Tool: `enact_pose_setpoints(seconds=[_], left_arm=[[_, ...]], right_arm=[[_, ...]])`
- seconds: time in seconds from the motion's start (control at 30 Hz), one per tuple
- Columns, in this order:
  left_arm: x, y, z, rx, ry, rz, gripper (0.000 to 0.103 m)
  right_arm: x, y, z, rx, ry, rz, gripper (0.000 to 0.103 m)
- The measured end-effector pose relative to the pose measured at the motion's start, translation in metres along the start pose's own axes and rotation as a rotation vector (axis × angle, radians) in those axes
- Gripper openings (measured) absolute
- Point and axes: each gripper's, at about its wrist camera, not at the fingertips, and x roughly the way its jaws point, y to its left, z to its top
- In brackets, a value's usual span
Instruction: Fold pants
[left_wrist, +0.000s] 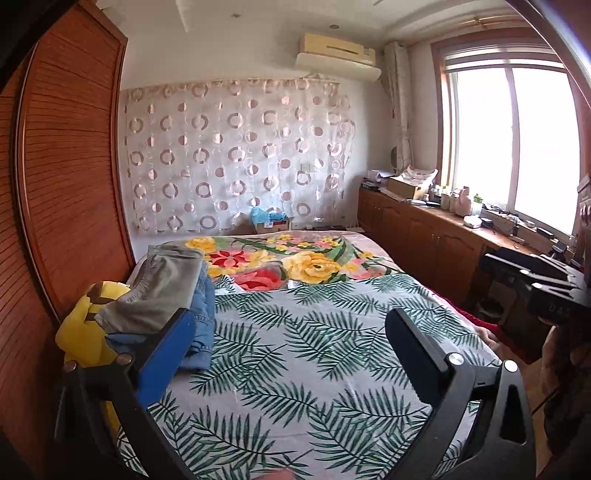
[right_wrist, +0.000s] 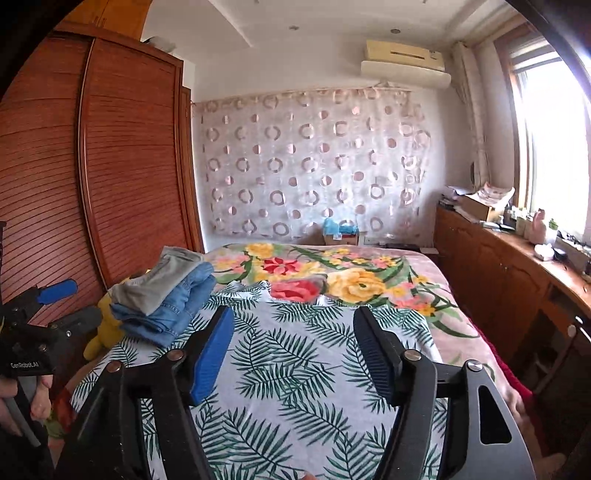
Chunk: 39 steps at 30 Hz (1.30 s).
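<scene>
Both grippers, left gripper (left_wrist: 291, 343) and right gripper (right_wrist: 295, 350), are wide open and empty, with folded pants (right_wrist: 166, 295) far left on the bed (right_wrist: 295, 387).

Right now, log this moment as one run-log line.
left gripper: open, empty | right gripper: open, empty | folded pants: stacked at the bed's left edge | leaf sheet ahead: bare

You face a bed under a palm-leaf printed sheet (left_wrist: 295, 350); a slatted reddish wooden wardrobe (left_wrist: 70, 166) stands at nine o'clock, a bright sunlit window (left_wrist: 517, 144) above low wooden cabinets (left_wrist: 424, 232) at two o'clock.
</scene>
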Motion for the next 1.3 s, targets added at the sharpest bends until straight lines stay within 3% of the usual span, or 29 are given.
enact_pose_setpoints(seconds=[1.3], left_arm=[[-0.005,-0.006,0.001,-0.016,-0.002,0.018,0.102]], right_arm=[[-0.015,-0.012,-0.015,0.014,-0.034,-0.016,0.073]])
